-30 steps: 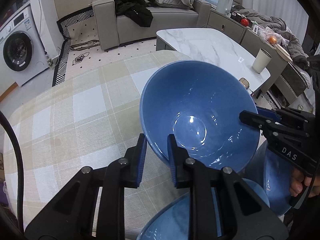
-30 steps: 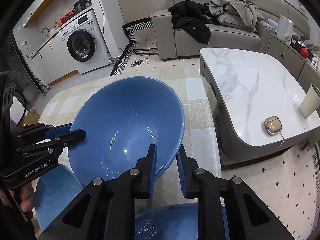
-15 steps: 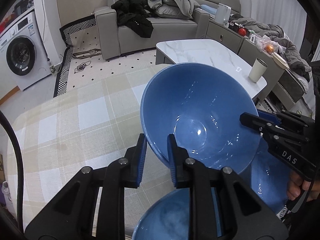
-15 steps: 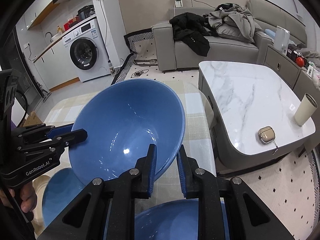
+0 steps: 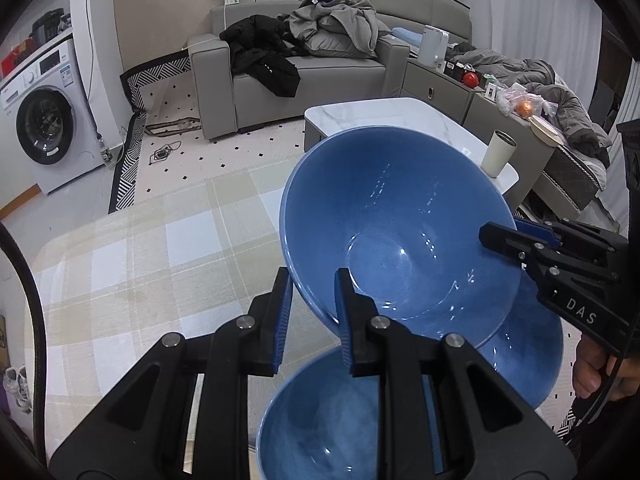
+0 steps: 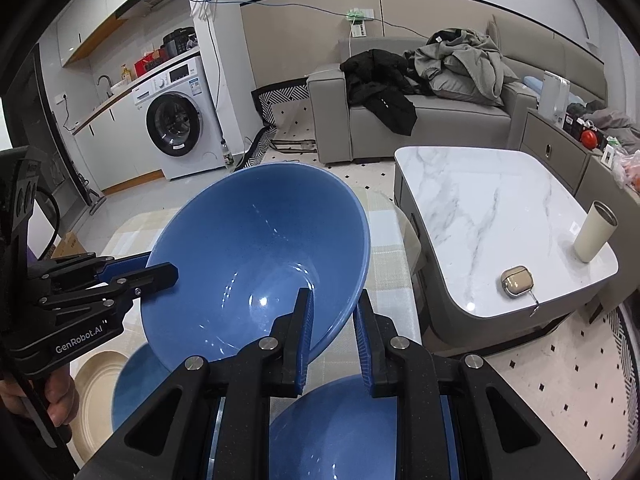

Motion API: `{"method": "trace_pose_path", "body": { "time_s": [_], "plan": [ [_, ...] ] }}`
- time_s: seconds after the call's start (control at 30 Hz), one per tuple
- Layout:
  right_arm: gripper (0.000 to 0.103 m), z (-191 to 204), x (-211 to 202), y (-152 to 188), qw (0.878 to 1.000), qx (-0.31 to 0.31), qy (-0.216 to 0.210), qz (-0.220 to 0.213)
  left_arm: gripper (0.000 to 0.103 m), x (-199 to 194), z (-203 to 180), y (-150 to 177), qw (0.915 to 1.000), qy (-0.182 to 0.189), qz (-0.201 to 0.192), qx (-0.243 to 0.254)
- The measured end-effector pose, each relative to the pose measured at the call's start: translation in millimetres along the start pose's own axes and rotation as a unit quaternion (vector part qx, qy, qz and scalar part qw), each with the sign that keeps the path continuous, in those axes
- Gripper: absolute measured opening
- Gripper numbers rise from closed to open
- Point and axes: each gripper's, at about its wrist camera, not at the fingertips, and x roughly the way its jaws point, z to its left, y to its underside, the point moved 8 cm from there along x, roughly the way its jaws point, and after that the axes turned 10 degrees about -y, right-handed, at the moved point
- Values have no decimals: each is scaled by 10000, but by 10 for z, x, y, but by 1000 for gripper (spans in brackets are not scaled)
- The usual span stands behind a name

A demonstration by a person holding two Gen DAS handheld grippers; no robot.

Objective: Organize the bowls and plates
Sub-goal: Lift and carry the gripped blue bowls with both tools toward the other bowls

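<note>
Left wrist view: both my claws, left and right, pinch the bowl rim; it has risen above two lower bowls, ready for stacking.

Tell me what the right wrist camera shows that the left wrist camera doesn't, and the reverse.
Only the right wrist view shows a beige plate at lower left, beside a blue dish, and a small tan case on the marble table. Only the left wrist view shows an orange fruit in a bag on the far cabinet. Both show the large blue bowl gripped at opposite rims by the left gripper and the right gripper, two more blue dishes below it, and the pale cup.
</note>
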Motion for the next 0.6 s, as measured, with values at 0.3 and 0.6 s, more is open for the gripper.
{"method": "trace_pose_path", "body": {
  "time_s": [0.3, 0.6],
  "plan": [
    [21, 204, -353, 4, 9996, -122, -4, -239, 18, -536, -59, 84, 9997, -38, -233, 30],
    [21, 422, -656, 62, 9990, -176, -49, -417, 18, -1012, -119, 211, 9992, -80, -393, 80]
  ]
}}
